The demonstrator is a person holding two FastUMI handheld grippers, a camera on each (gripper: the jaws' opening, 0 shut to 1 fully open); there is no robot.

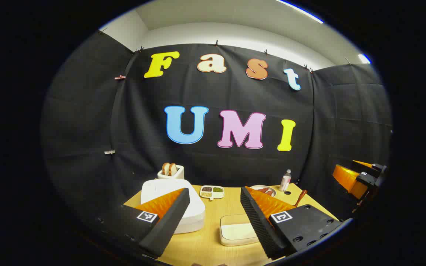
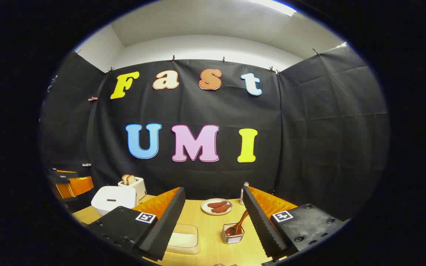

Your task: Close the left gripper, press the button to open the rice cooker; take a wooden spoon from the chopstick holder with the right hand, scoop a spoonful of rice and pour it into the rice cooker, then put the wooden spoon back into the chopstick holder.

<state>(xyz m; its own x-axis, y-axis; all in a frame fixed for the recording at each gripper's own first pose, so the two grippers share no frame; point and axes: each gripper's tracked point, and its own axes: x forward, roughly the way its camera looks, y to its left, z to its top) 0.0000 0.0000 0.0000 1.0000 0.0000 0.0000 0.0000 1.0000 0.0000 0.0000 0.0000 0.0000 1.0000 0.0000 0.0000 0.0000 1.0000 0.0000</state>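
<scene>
Up close, the left gripper (image 1: pixel 213 218) and right gripper (image 2: pixel 213 221) are both hanging wide open, holding nothing. Farther on, the wooden spoon (image 2: pixel 238 224) is standing in the chopstick holder (image 2: pixel 233 234), just right of the rice container (image 2: pixel 183 238); the closed rice cooker (image 1: pixel 178 201) is sitting left.

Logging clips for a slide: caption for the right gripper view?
Open right gripper above the yellow table, facing the brown wooden spoon standing in a wire chopstick holder; white rice cooker closed.
</scene>
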